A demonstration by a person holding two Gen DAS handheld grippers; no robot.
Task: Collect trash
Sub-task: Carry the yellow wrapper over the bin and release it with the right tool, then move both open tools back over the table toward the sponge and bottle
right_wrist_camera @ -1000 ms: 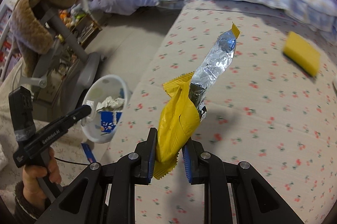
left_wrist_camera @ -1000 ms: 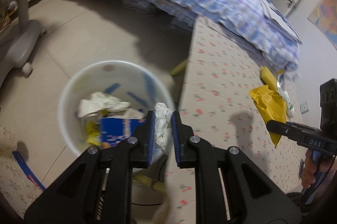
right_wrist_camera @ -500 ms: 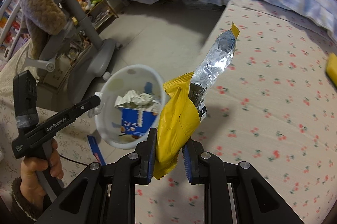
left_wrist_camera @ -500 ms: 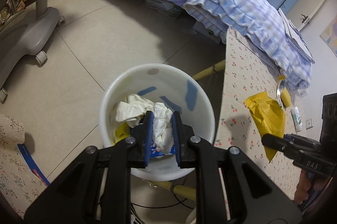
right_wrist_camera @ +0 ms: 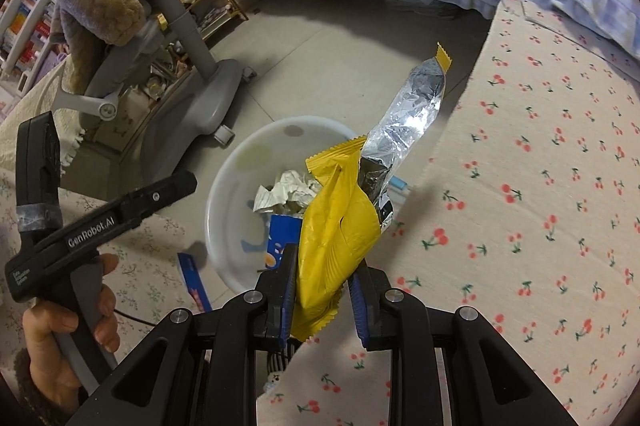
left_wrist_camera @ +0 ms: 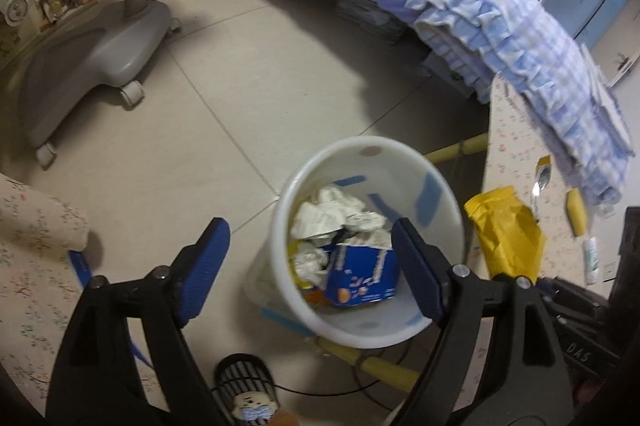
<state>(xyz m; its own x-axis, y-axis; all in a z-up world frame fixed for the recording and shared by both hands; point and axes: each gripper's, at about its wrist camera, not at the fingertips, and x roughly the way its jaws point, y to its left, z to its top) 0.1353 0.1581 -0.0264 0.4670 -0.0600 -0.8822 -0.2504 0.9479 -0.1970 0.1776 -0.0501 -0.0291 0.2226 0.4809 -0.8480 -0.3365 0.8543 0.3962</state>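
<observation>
Since a moment ago my left claw has spread and dropped its tissue into the bin, while my right claw pinches the yellow wrapper above it, ready to release.

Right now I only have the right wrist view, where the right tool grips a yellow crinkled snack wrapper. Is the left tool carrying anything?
Observer: No. The left tool is wide open and empty, above the white round plastic bin.
Reviewer: So the yellow crinkled snack wrapper in the right tool goes next. Is anything lying on the cherry-print table?
Observer: Yes, a yellow rectangular sponge lies beside the end of the folded blue checked blanket.
</observation>
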